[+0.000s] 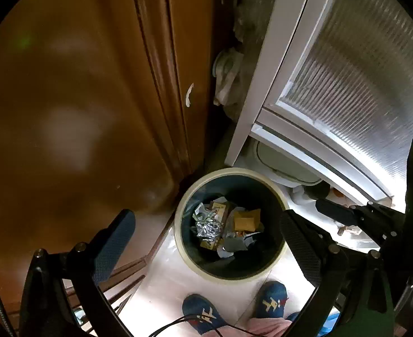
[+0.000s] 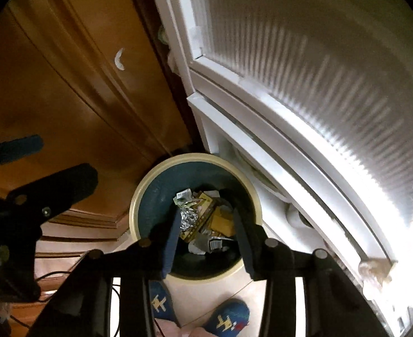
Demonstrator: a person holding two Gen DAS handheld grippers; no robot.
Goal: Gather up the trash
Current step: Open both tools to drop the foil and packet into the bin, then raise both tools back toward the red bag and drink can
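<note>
A round bin (image 1: 178, 224) with a cream rim and a dark blue inside stands on the pale floor. In it lies trash (image 1: 244, 220): crumpled foil, yellow cardboard and paper scraps. My left gripper (image 1: 207, 216) hangs above the bin, open wide, with nothing between its fingers (image 1: 113, 241). In the right wrist view the same bin (image 2: 139, 196) lies below my right gripper (image 2: 206, 210). Its jaws stand partly apart and grip nothing, and the trash (image 2: 220, 221) shows through the gap. The left gripper's fingers (image 2: 65, 179) show at that view's left edge.
A brown wooden cabinet (image 1: 79, 98) stands left of the bin. A white-framed door with ribbed glass (image 1: 361, 70) stands to its right. A person's feet in blue slippers (image 1: 271, 300) are just in front of the bin. A cable (image 2: 54, 275) trails on the left.
</note>
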